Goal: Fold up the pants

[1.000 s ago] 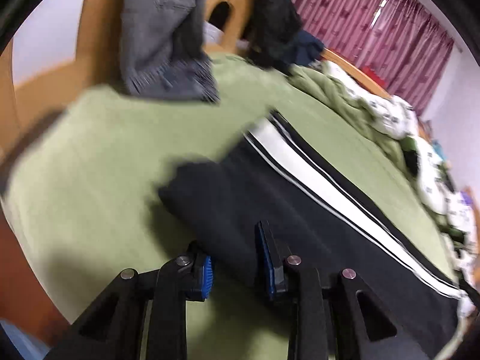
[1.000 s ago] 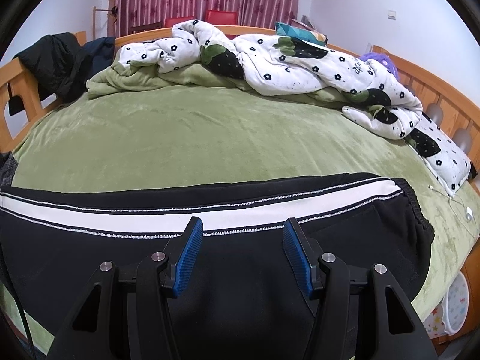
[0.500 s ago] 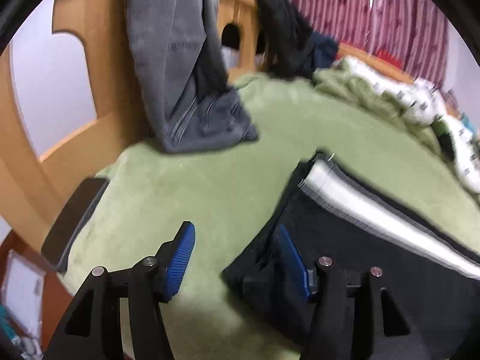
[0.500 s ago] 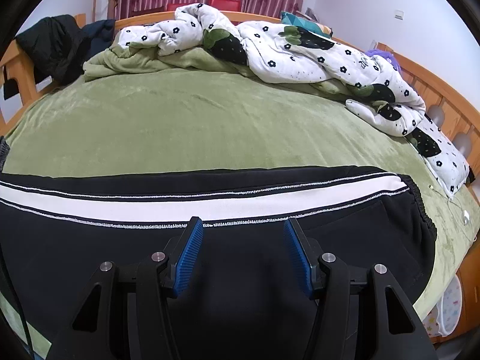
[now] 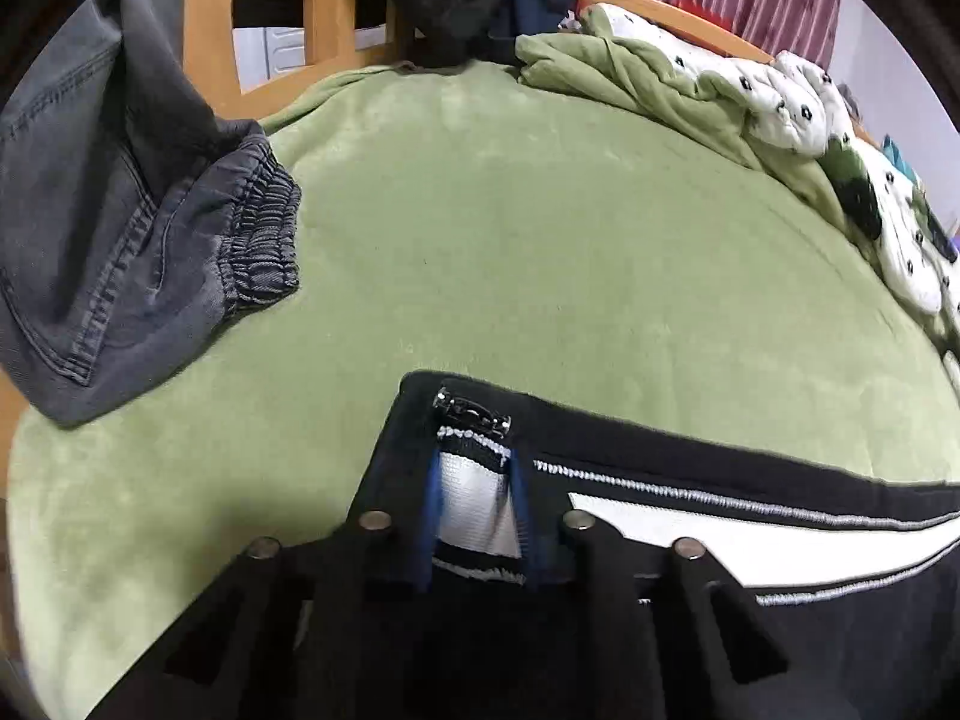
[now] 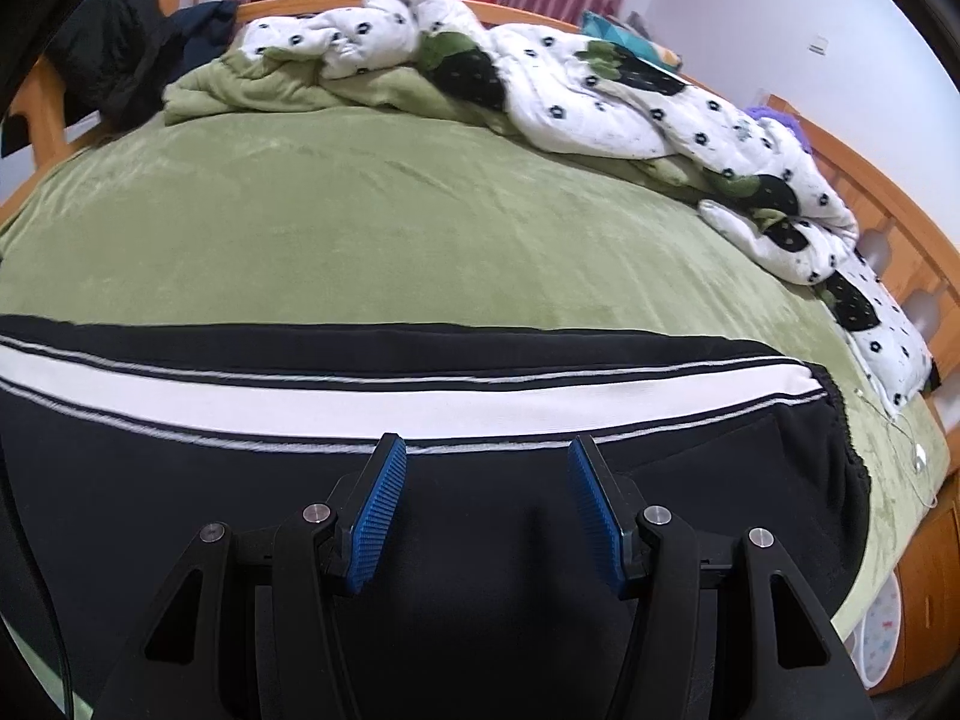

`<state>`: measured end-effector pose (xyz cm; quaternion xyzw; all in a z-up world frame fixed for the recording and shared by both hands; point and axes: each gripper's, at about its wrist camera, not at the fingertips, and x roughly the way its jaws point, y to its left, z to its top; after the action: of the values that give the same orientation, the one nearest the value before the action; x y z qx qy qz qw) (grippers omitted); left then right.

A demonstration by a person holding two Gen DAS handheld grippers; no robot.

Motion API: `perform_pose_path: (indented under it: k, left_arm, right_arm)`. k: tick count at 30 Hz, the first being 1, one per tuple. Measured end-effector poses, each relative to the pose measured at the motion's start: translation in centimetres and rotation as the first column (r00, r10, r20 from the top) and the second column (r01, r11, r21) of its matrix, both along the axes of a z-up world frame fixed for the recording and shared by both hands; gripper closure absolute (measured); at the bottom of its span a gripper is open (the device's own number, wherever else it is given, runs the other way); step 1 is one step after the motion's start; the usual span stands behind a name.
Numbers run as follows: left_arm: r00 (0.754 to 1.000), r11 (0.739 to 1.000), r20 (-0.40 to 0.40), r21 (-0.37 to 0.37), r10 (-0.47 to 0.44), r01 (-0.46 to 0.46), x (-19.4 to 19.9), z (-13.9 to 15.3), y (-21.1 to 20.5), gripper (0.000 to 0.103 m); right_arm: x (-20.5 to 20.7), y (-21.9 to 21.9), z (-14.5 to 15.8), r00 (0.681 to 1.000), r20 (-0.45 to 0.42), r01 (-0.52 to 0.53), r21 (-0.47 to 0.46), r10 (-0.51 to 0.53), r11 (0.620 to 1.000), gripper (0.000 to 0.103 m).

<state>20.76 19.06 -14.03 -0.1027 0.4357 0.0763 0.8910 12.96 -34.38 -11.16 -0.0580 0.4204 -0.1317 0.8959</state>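
Soft cloth on a wooden bed

The pants [image 6: 480, 528] are matt black knit with a smooth white stripe edged in stitched piping; the bed sheet [image 6: 390, 228] is plush green fleece with a short, velvety nap. The grey jeans [image 5: 108, 228] look like washed denim, with a gathered elastic cuff. The quilt [image 6: 600, 96] is puffy printed cotton, the bed frame [image 5: 204, 30] smooth varnished wood. Ribbed blue rubber pads [image 6: 378, 516] sit in matt black plastic.

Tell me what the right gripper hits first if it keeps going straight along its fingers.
Most likely the black pants just below the open right gripper, near their white stripe; depth is hard to judge.
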Motion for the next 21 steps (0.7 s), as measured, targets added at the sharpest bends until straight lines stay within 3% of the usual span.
perform_pose_path:
  k: [3,4,8,12,15,16,17,21]
  left_arm:
    - [0.991,1.000,0.128,-0.005,0.025,-0.025,-1.3,2.6,0.8,0.086]
    - [0.990,0.999,0.136,-0.007,0.039,-0.039,-1.1,2.6,1.1,0.086]
    - [0.996,0.996,0.025,-0.035,0.086,-0.085,0.8,-0.2,2.1,0.085]
    - [0.998,0.997,0.032,0.058,0.053,-0.055,0.3,-0.2,0.7,0.082]
    - [0.999,0.996,0.016,0.083,0.041,-0.042,-0.5,-0.3,0.6,0.073]
    - [0.999,0.996,0.010,0.082,0.041,-0.042,-0.7,-0.1,0.6,0.065]
    - [0.999,0.996,0.008,0.080,0.048,-0.049,-0.7,0.0,1.0,0.059]
    - [0.998,0.998,0.005,0.029,0.055,-0.055,-1.3,0.1,1.7,0.056]
  right_arm:
    - [0.2,-1.7,0.1,0.999,0.011,0.034,0.047,-0.035,0.998,0.048]
    - [0.4,-2.0,0.1,0.999,0.012,0.034,0.057,-0.035,0.998,0.048]
    - [2.2,-2.4,-0.4,1.000,0.011,-0.020,0.060,0.019,0.998,0.048]
    - [4.6,-1.8,-0.5,0.985,0.005,-0.175,-0.002,0.175,0.985,0.045]
    - [6.0,-1.5,-0.9,0.951,0.013,-0.308,-0.029,0.309,0.951,0.029]
    - [6.7,-1.6,-1.2,0.942,0.005,-0.336,-0.037,0.336,0.941,0.026]
    - [7.5,-1.7,-1.6,0.934,-0.008,-0.357,-0.040,0.357,0.933,0.026]
    - [10.2,-2.4,-3.9,0.913,-0.063,-0.403,0.022,0.404,0.915,0.026]
